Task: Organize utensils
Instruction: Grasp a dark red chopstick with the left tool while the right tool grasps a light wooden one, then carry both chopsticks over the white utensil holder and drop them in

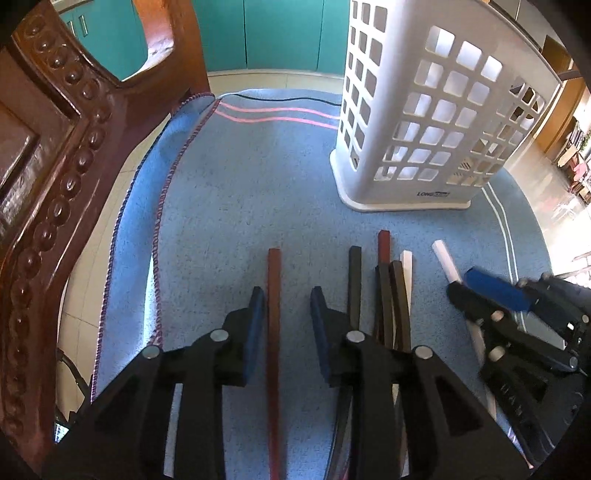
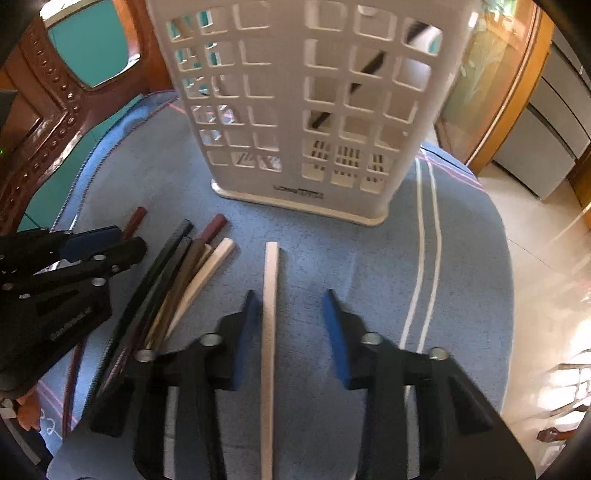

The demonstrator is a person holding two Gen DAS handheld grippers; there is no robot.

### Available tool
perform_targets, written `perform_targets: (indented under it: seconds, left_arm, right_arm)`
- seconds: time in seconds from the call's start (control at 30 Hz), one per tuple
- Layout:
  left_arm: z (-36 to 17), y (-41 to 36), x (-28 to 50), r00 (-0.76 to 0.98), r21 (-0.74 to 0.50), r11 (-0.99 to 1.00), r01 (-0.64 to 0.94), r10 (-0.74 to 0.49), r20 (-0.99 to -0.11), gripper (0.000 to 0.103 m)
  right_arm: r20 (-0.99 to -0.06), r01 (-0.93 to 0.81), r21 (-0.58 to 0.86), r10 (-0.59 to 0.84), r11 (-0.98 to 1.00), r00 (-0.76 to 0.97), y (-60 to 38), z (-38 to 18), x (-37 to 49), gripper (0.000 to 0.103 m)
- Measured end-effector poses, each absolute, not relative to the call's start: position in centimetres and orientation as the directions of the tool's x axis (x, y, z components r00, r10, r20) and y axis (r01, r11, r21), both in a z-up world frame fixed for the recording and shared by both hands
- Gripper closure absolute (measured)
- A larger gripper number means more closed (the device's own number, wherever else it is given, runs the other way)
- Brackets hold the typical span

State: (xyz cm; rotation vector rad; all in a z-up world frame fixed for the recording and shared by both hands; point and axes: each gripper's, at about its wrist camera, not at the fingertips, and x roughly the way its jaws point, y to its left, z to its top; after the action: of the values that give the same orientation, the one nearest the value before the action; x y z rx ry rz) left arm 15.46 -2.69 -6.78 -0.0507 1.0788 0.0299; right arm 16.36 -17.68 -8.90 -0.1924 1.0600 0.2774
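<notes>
While both hand-held tools point steeply down at the tabletop, we see the left gripper (image 1: 287,295) poised over a red-brown chopstick (image 1: 273,314) that lies flat on the blue cloth (image 1: 221,221). Its jaws stand partly open: the stick runs lengthwise between them, close against the left pad, with a clear gap to the right pad, so nothing is clamped. The right gripper (image 2: 290,299) sits just to the right in much the same attitude, straddling a white chopstick (image 2: 270,295). In its own view the jaws stand wider apart, with cloth showing on either side of the stick (the fingers are smeared by blur, so we cannot tell whether a pad is touching).

Between the two tools lies a loose bundle of chopsticks (image 1: 388,295), black, brown, dark red and white, fanned slightly and overlapping. Beyond them stands a white perforated utensil holder (image 1: 424,129), upright on the cloth; through its openings a dark stick (image 2: 354,85) leans inside.

White stripes (image 2: 424,240) cross the cloth on the right and pink stripes (image 1: 277,112) at the far edge. A carved wooden chair (image 1: 55,166) rises at the left, with teal cabinets (image 1: 258,33) behind and a pale tiled floor (image 2: 546,258) to the right.
</notes>
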Motion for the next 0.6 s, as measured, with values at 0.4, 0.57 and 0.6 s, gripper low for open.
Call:
perform_targets:
  seconds: [0.4,0.57,0.6]
  left_arm:
    - [-2.3,-1.1,14.0,0.594,-0.105,0.993,-0.06,-0.049,-0.803,0.096]
    - [3.4,-0.1,10.6,0.72,-0.163,0.986,-0.031,-0.091,-0.688,0.096]
    - [4.3,-0.3,10.4,0.743,-0.167,0.986,-0.029,-0.09,-0.663,0.096]
  right_arm:
    - [-0.805,-0.279,0.061,0.213,0.958,0.554,-19.2,-4.3,14.6,0.097]
    - [-0.699,-0.291,0.136,0.3,0.947,0.649,-21.9,1.7,12.0,0.097]
    - [-0.681,-0.293,0.144,0.31,0.945,0.663,-22.2,2.7,12.0,0.097]
